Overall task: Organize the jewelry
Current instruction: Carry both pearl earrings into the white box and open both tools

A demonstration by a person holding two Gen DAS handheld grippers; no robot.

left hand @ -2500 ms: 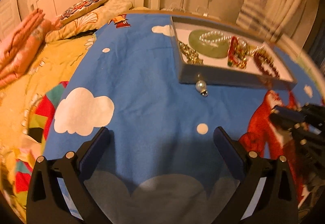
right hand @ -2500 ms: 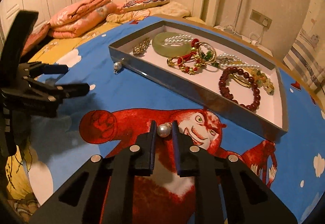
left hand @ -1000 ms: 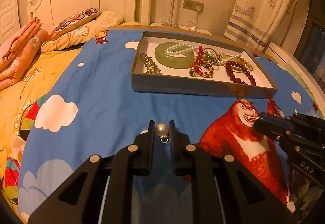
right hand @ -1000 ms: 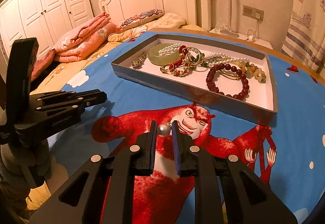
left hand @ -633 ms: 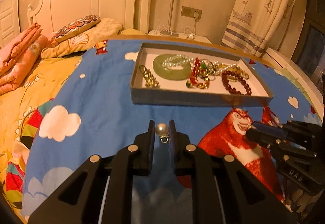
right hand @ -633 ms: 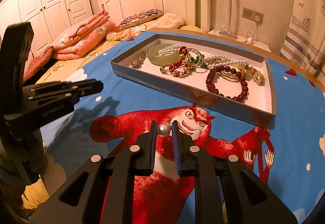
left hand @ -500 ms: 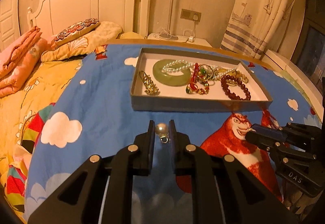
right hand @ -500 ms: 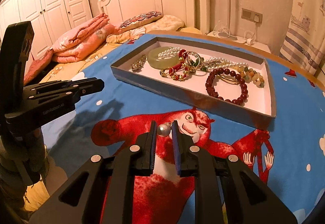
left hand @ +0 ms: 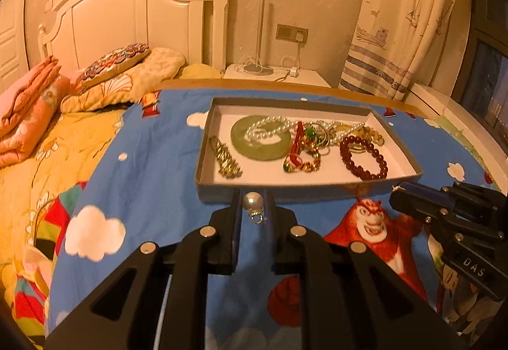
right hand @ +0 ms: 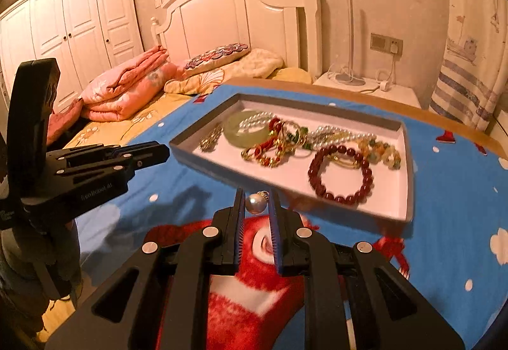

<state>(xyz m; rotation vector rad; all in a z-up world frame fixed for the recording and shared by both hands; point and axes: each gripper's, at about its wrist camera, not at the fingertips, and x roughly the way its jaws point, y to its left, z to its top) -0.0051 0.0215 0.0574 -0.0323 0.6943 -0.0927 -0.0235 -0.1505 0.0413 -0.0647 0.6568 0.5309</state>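
Note:
My left gripper [left hand: 253, 202] is shut on a pearl earring [left hand: 253, 201] whose small gold hook hangs below it, held above the blue cloth just short of the grey tray [left hand: 285, 193]. My right gripper [right hand: 257, 203] is shut on a second pearl earring [right hand: 256, 203], near the tray's [right hand: 409, 191] front wall. The tray holds a green jade ring [left hand: 254, 147], a pearl strand [left hand: 266, 126], a dark red bead bracelet [right hand: 339, 174], gold and red pieces [left hand: 301, 159] and a gold chain [left hand: 227, 159]. Each gripper shows in the other's view: right [left hand: 397, 191], left [right hand: 165, 150].
The tray lies on a table under a blue cartoon cloth [left hand: 152, 159] with a red bear print [left hand: 368, 223]. A bed with folded pink quilts [right hand: 127, 86] and pillows [left hand: 114, 61] is at the left. A nightstand [right hand: 365, 86] and a curtain [left hand: 397, 32] stand behind.
Both grippers have risen and tipped up, so the tray sits lower in both views and more of the room shows. Each still grips its pearl earring.

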